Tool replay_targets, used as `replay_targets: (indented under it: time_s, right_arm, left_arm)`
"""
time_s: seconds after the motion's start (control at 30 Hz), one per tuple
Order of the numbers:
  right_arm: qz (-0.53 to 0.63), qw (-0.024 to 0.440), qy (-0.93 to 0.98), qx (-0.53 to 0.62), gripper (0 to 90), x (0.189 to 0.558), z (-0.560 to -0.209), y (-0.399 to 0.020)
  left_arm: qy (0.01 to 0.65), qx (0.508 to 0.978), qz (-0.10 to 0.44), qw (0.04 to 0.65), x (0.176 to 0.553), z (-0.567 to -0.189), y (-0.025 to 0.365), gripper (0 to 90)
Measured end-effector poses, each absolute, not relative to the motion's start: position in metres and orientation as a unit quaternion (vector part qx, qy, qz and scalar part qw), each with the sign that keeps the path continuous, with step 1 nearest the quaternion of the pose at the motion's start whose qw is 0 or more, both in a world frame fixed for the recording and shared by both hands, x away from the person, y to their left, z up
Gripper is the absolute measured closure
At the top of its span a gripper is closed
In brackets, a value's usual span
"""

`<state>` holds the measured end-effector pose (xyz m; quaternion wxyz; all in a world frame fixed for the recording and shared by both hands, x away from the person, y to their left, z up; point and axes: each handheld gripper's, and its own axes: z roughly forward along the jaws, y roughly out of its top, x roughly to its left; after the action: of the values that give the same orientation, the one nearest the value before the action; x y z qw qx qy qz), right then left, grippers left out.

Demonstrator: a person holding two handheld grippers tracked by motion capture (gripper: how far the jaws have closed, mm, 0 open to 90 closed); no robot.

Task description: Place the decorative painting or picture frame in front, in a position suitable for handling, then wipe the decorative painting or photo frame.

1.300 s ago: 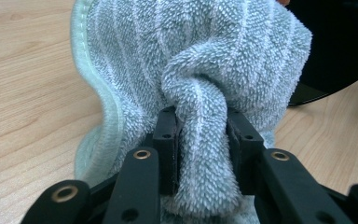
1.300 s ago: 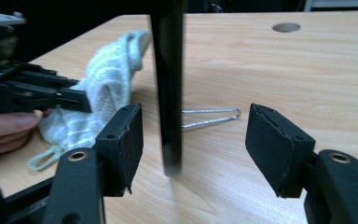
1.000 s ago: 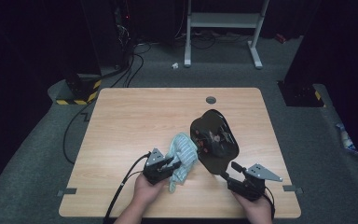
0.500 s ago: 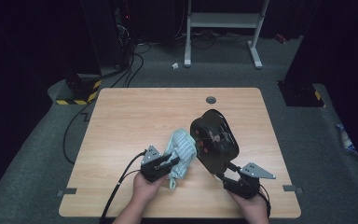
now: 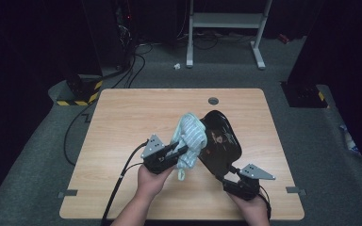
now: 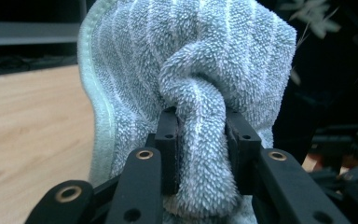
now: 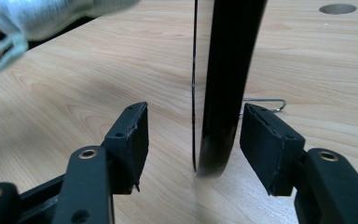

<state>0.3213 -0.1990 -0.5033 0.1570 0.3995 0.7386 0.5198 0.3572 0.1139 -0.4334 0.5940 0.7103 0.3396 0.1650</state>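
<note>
A light-blue striped towel (image 5: 188,136) is bunched in my left gripper (image 5: 181,151), whose jaws are shut on a twisted fold of it (image 6: 200,140). The towel lies against the face of a glossy black plate (image 5: 221,141) that stands tilted on its edge on the wooden table (image 5: 132,113). My right gripper (image 5: 227,181) sits at the plate's lower edge. In the right gripper view that edge (image 7: 223,70) stands between the jaws of my right gripper (image 7: 193,135), with a gap showing at each side, narrower at the right pad (image 7: 265,144). The towel's corner (image 7: 42,16) hangs at upper left.
A round cable hole (image 5: 213,100) lies near the table's far edge. A thin metal wire loop (image 7: 265,100) rests on the table behind the plate. On the dark floor beyond are cables, a yellow-and-black striped block (image 5: 78,99) and a white frame (image 5: 226,21).
My left gripper has risen with the towel, sliding it higher up the plate's face. The right gripper has stayed at the plate's lower edge.
</note>
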Motion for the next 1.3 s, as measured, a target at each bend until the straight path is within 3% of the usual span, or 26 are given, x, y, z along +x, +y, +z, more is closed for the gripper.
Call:
replay_targets:
  time_s: [0.53, 0.97, 1.3]
  right_arm:
    - [0.524, 0.165, 0.738, 0.393, 41.1, 0.321, -0.504, -0.198]
    - [0.527, 0.163, 0.727, 0.408, 39.7, 0.326, -0.503, -0.205]
    - [0.53, 0.15, 0.73, 0.404, 47.3, 0.331, -0.505, -0.205]
  left_arm:
    - [0.32, 0.695, 0.198, 0.612, 0.355, -0.387, 0.096, 70.2]
    - [0.298, 0.72, 0.199, 0.594, 0.374, -0.356, 0.072, 70.1]
    - [0.293, 0.712, 0.205, 0.604, 0.385, -0.335, 0.057, 70.2]
